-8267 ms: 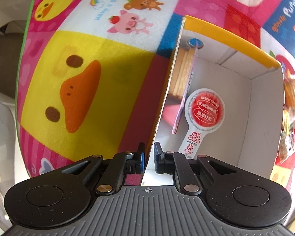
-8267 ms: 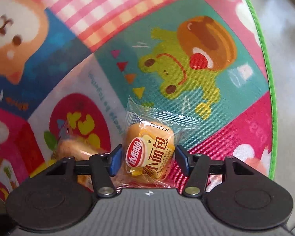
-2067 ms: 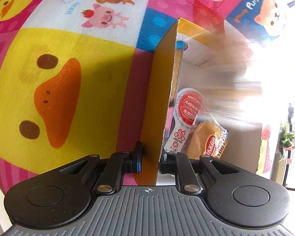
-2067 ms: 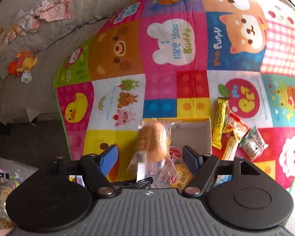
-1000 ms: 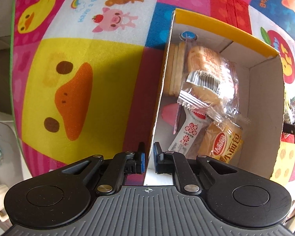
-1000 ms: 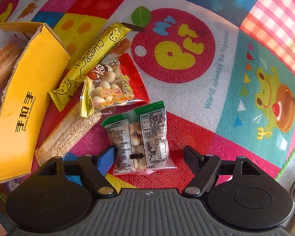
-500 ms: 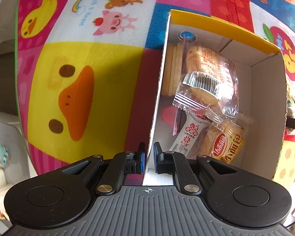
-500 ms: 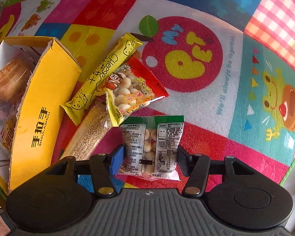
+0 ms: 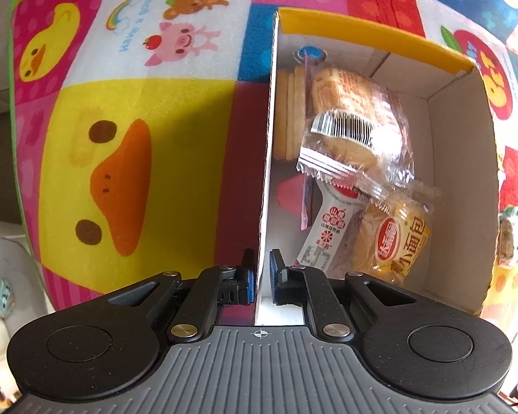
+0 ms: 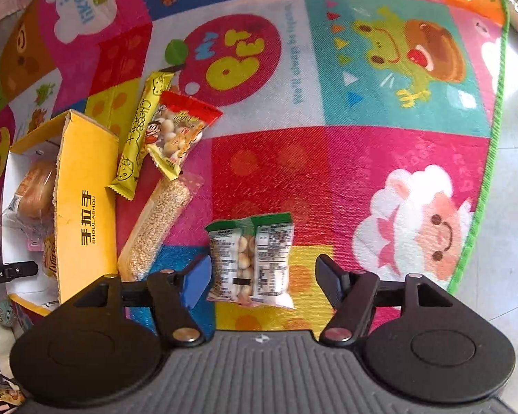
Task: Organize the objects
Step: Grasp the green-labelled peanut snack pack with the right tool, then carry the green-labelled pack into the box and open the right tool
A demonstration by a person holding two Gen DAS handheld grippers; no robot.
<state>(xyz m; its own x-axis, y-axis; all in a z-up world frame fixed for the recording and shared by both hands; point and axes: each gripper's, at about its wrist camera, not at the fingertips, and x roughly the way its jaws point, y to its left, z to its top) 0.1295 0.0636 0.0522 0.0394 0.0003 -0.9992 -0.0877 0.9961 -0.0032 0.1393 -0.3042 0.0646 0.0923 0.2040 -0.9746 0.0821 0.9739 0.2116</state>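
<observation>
We found the green-topped clear packet of small round biscuits (image 10: 250,262) lying flat on the colourful cartoon-print play mat (image 10: 328,179), between the spread fingers of the right gripper (image 10: 262,279), whose jaws stood wide apart and touched nothing. Left of it lay a clear-wrapped sesame bar (image 10: 159,227), a red and yellow bag of coated peanuts (image 10: 179,131) and a long yellow cheese stick wrapper (image 10: 138,138), the peanut bag overlapping the stick. Beyond these stood the open yellow cardboard box with white inside (image 10: 86,203). The left gripper (image 9: 260,276) was closed on the box's left wall (image 9: 266,172), one finger outside, one inside. In the box we noted a wrapped bun with a barcode (image 9: 355,131), a yellow-labelled small bread packet (image 9: 397,241), a red and white paddle-shaped packet (image 9: 328,227) and round crackers (image 9: 288,117) against the wall.
</observation>
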